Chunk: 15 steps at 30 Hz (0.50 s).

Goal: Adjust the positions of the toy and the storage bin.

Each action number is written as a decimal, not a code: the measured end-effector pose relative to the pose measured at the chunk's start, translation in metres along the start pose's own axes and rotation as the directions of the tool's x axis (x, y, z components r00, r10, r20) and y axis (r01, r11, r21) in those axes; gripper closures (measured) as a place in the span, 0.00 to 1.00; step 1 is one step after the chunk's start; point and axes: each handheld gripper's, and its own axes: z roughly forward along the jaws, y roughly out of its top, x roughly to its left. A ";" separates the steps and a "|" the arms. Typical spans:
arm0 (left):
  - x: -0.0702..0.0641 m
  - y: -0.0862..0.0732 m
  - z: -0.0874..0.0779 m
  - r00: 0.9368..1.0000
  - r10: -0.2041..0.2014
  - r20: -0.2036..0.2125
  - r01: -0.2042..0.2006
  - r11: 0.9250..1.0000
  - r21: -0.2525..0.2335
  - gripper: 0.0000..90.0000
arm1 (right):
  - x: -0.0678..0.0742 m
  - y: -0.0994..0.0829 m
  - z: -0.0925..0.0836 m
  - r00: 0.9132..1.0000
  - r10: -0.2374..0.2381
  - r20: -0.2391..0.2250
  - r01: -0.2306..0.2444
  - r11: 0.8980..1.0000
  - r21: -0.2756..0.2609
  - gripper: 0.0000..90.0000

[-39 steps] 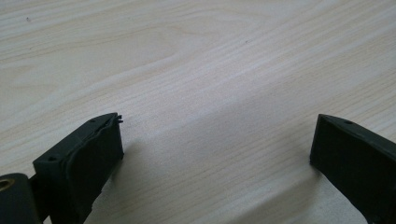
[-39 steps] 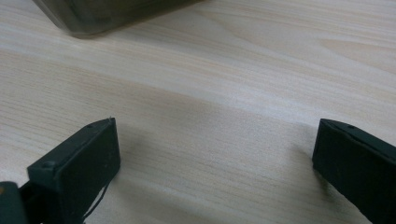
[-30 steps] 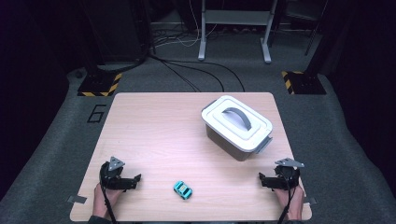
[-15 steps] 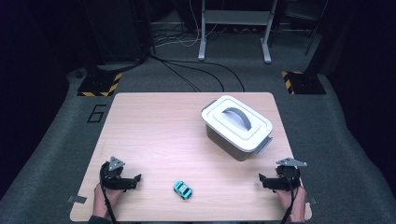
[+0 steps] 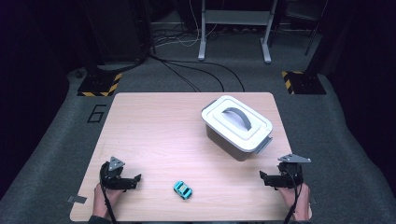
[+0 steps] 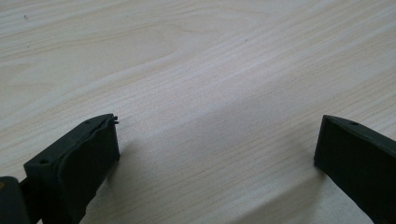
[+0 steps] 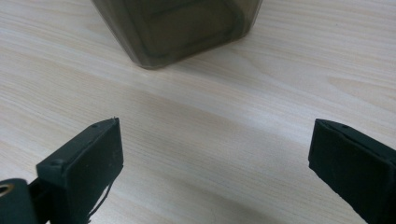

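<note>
One table [image 5: 154, 126]. One lidded box [image 5: 236, 125], 2 o'clock. One toy car [image 5: 183, 189], 6 o'clock. Two grippers: left [image 5: 135, 179], right [image 5: 263, 178], jaws apart, empty.

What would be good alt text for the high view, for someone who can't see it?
A wooden table holds a lidded grey box with a handle at the far right and a small teal toy car near the front edge. The left gripper and right gripper, each hand-held, rest open at the front corners.
</note>
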 end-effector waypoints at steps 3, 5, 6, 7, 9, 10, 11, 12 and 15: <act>0.000 0.000 0.000 1.000 0.000 0.000 0.000 1.000 0.000 0.00 | 0.001 0.003 -0.003 1.000 -0.001 -0.004 0.001 1.000 -0.004 0.03; 0.000 0.000 0.000 1.000 0.000 0.000 0.000 1.000 0.000 0.00 | 0.001 0.006 -0.006 1.000 -0.003 -0.009 0.003 1.000 -0.006 0.03; 0.000 0.000 0.000 1.000 0.001 0.002 -0.001 1.000 0.001 0.00 | 0.002 0.008 -0.007 1.000 -0.007 -0.011 0.007 1.000 -0.007 0.03; 0.000 0.000 0.000 1.000 0.000 0.000 0.000 1.000 0.000 0.00 | 0.002 0.009 -0.009 1.000 -0.011 -0.013 0.011 1.000 -0.009 0.03; 0.000 0.000 0.000 1.000 0.000 0.000 0.000 1.000 0.000 0.00 | 0.003 0.015 -0.014 1.000 -0.018 -0.019 0.017 1.000 -0.019 0.03; 0.000 0.000 0.000 1.000 0.000 0.001 0.000 1.000 0.000 0.00 | 0.003 0.015 -0.014 1.000 -0.018 -0.019 0.017 1.000 -0.019 0.03; 0.000 0.000 0.000 1.000 0.000 0.002 0.000 1.000 0.000 0.00 | 0.004 0.017 -0.015 1.000 -0.017 -0.021 0.016 1.000 -0.022 0.04; 0.000 0.000 0.000 1.000 0.000 0.002 0.000 1.000 0.000 0.00 | 0.004 0.019 -0.017 0.999 -0.021 -0.025 0.020 1.000 -0.023 0.04; 0.000 0.000 0.000 1.000 0.000 0.002 0.000 1.000 0.000 0.00 | 0.005 0.025 -0.020 0.999 -0.028 -0.031 0.028 0.999 -0.028 0.04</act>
